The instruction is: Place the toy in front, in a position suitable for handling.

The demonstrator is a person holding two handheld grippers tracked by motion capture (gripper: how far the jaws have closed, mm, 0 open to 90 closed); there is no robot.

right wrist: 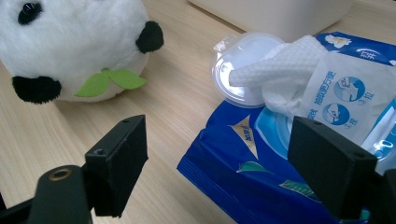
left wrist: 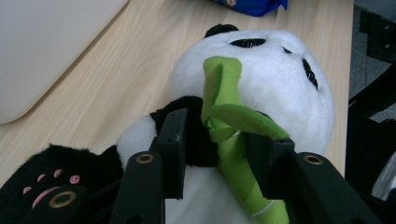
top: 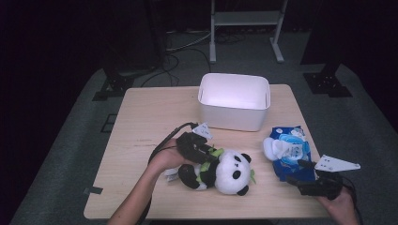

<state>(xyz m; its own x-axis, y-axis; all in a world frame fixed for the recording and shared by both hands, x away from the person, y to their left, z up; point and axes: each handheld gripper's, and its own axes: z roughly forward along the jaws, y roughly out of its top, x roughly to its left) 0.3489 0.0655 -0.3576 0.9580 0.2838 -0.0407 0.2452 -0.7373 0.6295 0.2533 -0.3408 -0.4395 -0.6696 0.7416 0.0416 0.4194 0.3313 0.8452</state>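
A black-and-white panda plush [top: 232, 171] lies on its side at the front middle of the wooden table [top: 145, 122]. My left gripper [top: 209, 157] is shut on the panda [left wrist: 275, 79] at the neck, and its jaws press the black arm and the green felt bamboo stalk [left wrist: 224, 84]. A blue pack of wet wipes [top: 288, 150] lies to the right, lid open, with a white wipe pulled out. My right gripper [top: 294, 172] stands open just in front of the pack [right wrist: 327, 93], one jaw over the pack's near corner, holding nothing.
A white plastic bin [top: 232, 117] stands at the back middle of the table, behind the panda and the pack. Dark stands, a white metal frame and cables are on the grey floor beyond the table.
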